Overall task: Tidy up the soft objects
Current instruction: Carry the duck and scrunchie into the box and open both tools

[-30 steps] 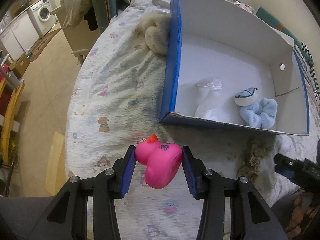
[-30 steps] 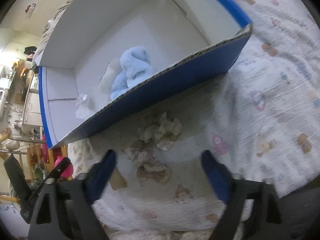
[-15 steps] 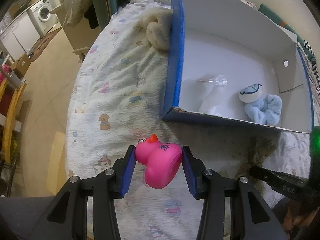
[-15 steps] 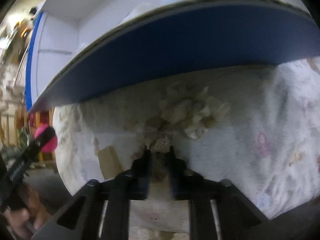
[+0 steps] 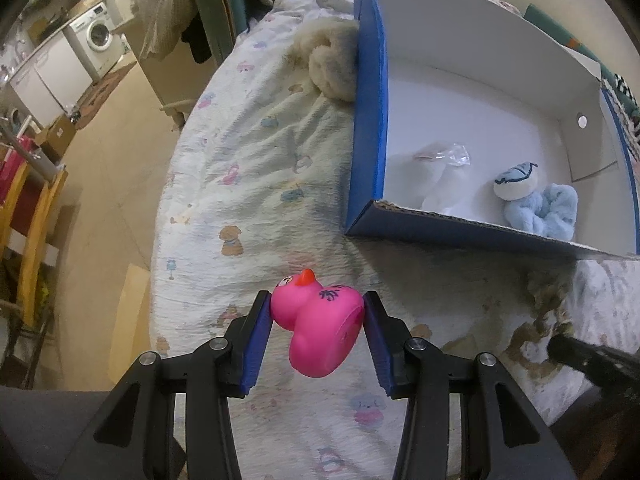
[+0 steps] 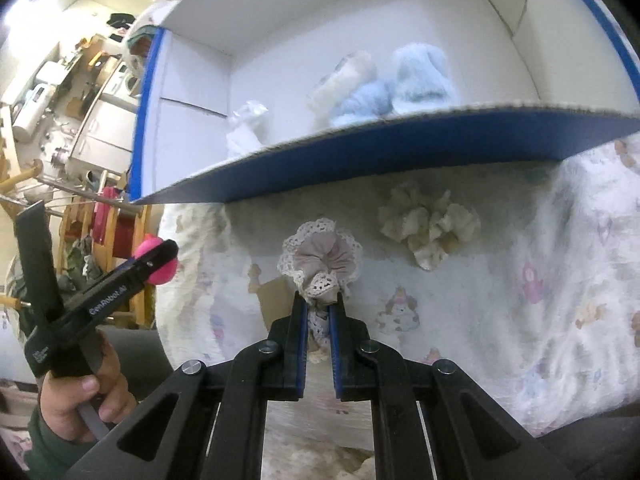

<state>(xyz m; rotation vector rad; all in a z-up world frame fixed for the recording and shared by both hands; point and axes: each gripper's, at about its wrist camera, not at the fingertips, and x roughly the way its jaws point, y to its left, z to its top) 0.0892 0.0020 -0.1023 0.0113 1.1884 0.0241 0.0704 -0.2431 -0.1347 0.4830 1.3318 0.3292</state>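
Right tongs [image 6: 319, 312] pinch lace scrunchie [image 6: 322, 262]; left tongs [image 5: 318, 312] clamp duck [image 5: 320, 326].

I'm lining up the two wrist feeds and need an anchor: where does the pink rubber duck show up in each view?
Left wrist: the pink rubber duck sits low in the centre, clamped in the left gripper.
Right wrist: only a sliver of the duck shows at the left edge, behind one of the left gripper's fingers.
Shared landmark: the blue box, above the duck in both.
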